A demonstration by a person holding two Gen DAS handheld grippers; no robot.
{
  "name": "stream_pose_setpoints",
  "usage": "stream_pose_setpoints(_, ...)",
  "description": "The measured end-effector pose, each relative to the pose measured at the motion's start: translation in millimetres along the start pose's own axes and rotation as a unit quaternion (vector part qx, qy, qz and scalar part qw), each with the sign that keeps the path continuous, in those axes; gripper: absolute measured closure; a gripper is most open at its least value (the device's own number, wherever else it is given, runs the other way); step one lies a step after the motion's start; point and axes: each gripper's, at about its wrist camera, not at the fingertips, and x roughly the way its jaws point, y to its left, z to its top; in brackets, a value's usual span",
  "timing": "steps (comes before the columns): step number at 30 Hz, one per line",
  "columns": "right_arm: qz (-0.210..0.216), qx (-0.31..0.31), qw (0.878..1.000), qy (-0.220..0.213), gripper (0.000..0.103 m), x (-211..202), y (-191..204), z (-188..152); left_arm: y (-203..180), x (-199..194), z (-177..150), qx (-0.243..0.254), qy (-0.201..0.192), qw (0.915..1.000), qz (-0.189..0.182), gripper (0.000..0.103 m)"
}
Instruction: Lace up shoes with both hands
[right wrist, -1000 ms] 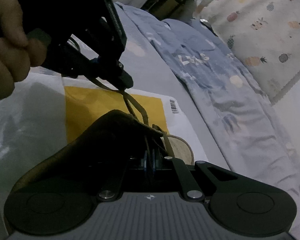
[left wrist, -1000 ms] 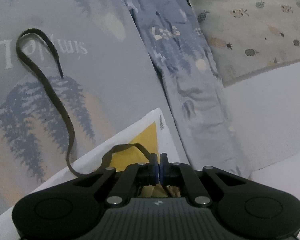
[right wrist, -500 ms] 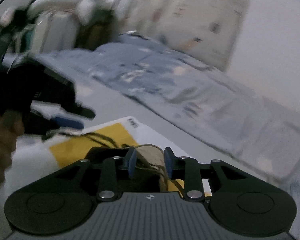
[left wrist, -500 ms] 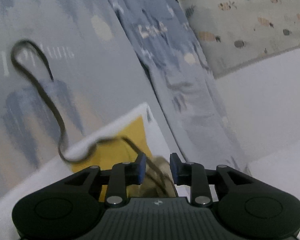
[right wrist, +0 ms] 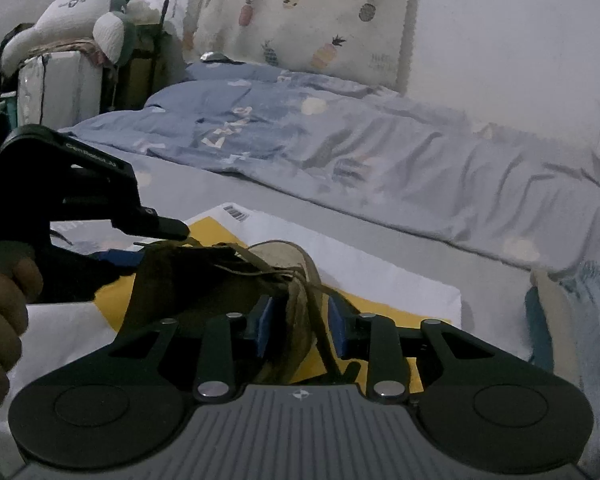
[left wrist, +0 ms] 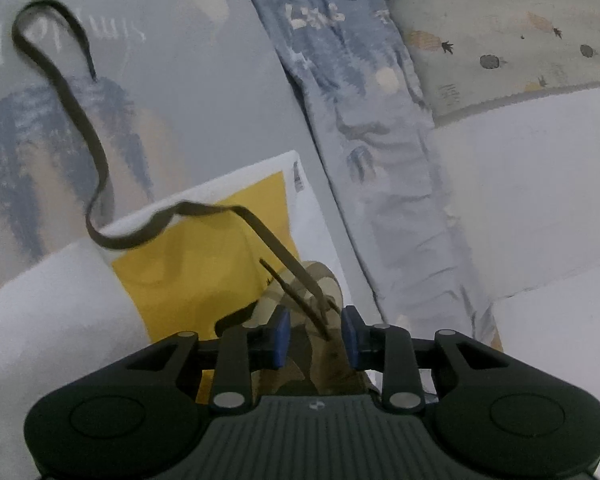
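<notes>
An olive shoe point(right wrist: 220, 280) with a pale toe point(left wrist: 320, 280) rests on a white and yellow bag point(left wrist: 204, 264) on the bed. Its dark lace point(left wrist: 80, 120) trails off in loose curves to the far left over the sheet. My left gripper point(left wrist: 315, 337) hovers open over the shoe, lace strands passing between its fingers untouched. In the right wrist view this left gripper point(right wrist: 152, 246) comes in from the left above the shoe's opening. My right gripper point(right wrist: 301, 326) is closing, with the shoe's upper and a lace strand between its jaws, gaps showing at both pads.
A crumpled blue duvet point(right wrist: 300, 152) lies along the bed behind the shoe. A pineapple-print cloth point(right wrist: 300, 20) hangs on the wall, and a plush toy point(right wrist: 68, 20) tops stacked boxes at the far left. A hand point(right wrist: 0, 312) grips the left tool.
Both grippers were shut on the lace a second ago and have let go. The right view has rolled upright. The lace has fallen slack across the bag.
</notes>
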Motion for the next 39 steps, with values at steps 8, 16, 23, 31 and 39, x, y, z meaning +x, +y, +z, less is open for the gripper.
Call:
stream_pose_setpoints(8, -0.003, 0.004, 1.000, -0.005, 0.092, 7, 6, -3, 3, 8, -3, -0.002, -0.011, 0.9999, -0.007, 0.085)
stream_pose_setpoints(16, -0.022, 0.002, 1.000, -0.007, 0.094, 15, 14, -6, -1, 0, -4, 0.025, -0.029, 0.9992, -0.005, 0.103)
stream_pose_setpoints(23, -0.034, 0.012, 0.999, -0.004, 0.095, 18, 15, -6, -3, -13, 9, 0.027, -0.066, 0.9974, 0.008, 0.103)
stream_pose_setpoints(31, -0.037, 0.021, 0.999, 0.001, 0.095, 19, 15, -4, 0, -42, 35, 0.027, -0.119, 0.9924, 0.018, 0.103)
stream_pose_setpoints(39, -0.038, 0.021, 0.999, 0.002, 0.095, 20, 15, -2, 7, -82, 58, 0.029, -0.179, 0.9823, 0.045, 0.103)
